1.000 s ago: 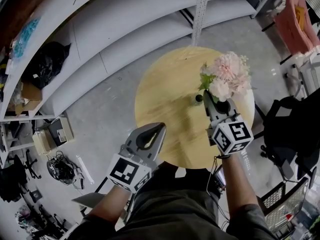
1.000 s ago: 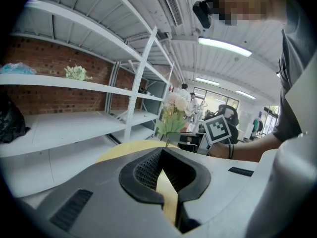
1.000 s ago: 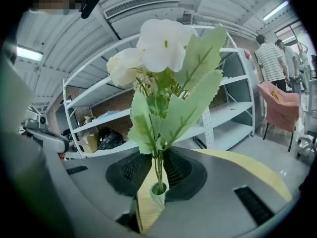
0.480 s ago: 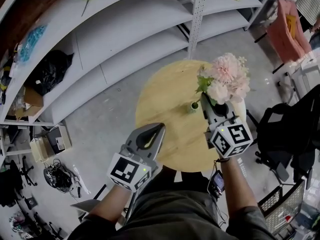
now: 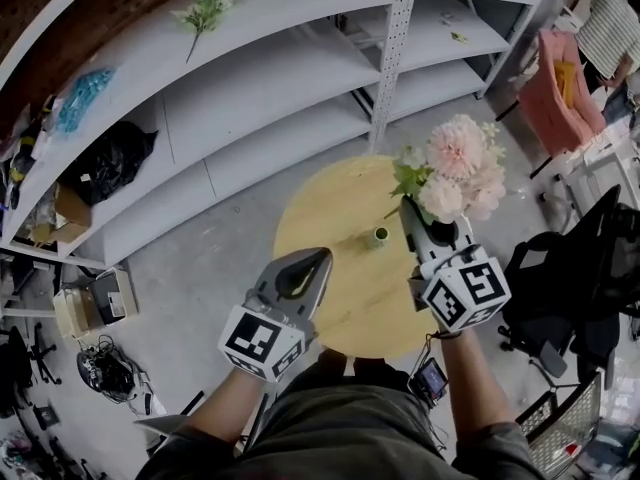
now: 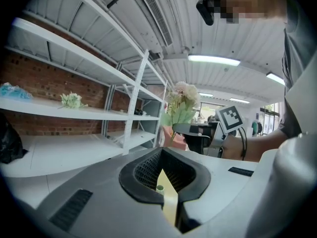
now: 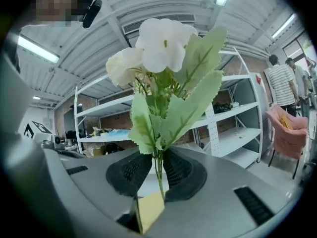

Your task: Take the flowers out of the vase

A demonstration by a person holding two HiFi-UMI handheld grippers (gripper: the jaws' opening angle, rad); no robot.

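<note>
A bunch of pink and white flowers (image 5: 455,168) with green leaves is held up over the round wooden table (image 5: 320,218). My right gripper (image 5: 408,208) is shut on its thin green stems (image 7: 158,175), and the blooms (image 7: 161,46) stand upright above the jaws. The small green vase (image 5: 380,235) stands on the table below, apart from the flowers. It shows through the slit of my left gripper (image 6: 161,155) as a pale rim (image 6: 159,187). That left gripper (image 5: 320,258) hovers at the table's near edge, shut and holding nothing.
White metal shelves (image 5: 250,88) run behind the table, with a flower sprig (image 5: 205,8) on the top one. A pink chair (image 5: 560,98) and a black chair (image 5: 590,278) stand at the right. Boxes and cables lie on the floor at the left (image 5: 90,298).
Both grippers have risen, the right one more. The flowers went up with the right gripper, farther above the vase, which stays on the table.
</note>
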